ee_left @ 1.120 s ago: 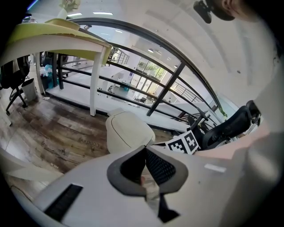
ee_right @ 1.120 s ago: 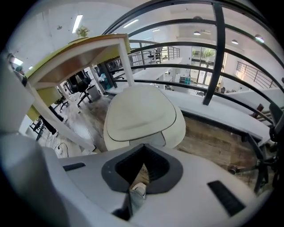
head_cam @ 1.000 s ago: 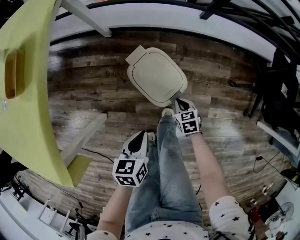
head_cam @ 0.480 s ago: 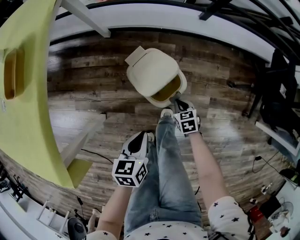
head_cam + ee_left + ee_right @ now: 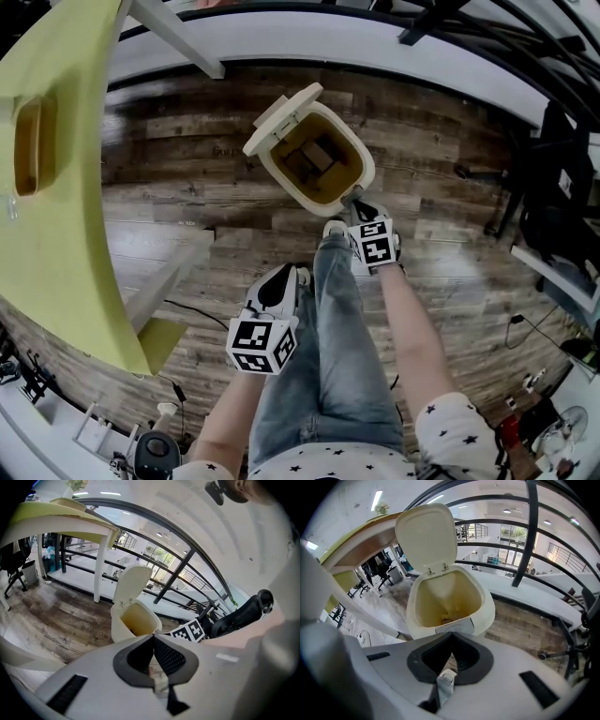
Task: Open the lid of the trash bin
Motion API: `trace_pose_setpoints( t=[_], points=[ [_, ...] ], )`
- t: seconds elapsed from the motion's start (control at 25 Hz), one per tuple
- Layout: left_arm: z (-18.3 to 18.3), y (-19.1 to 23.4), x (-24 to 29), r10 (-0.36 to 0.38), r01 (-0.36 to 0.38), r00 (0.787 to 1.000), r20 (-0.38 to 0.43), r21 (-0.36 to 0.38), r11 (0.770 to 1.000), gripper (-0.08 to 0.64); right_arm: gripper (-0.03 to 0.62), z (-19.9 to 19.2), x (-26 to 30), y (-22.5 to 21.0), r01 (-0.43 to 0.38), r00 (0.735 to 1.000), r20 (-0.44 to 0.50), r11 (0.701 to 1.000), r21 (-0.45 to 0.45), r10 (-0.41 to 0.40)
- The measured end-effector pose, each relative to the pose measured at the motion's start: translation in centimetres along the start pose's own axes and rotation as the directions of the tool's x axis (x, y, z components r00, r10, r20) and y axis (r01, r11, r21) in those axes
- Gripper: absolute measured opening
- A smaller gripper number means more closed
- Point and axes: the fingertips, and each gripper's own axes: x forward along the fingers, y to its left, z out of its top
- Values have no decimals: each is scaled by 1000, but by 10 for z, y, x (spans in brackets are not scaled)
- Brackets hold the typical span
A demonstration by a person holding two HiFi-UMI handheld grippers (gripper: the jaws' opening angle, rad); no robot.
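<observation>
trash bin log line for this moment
lid: open | left tongs: shut, empty | right tongs: shut, at trash bin front

Bright, even daylight comes from the windows (image 5: pixel 512 532) behind the trash bin (image 5: pixel 487 613); pale glare streaks the wooden floor (image 5: pixel 159 192) left of it. Fisheye bending, dark corners.

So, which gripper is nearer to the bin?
Right. The right gripper is close against the near rim of the bin, jaws together. The left gripper hangs further back beside the person's leg, clearly apart from the bin.
</observation>
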Motion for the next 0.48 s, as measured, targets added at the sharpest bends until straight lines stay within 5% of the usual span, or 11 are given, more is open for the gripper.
trace_pose_setpoints(
  t=[0.48],
  points=[
    [3, -8, -15, -13, 13, 1000, 8, 40, 999, 12, -6, 7, -12, 10, 24, 999, -42, 1000, 19, -23]
  ],
)
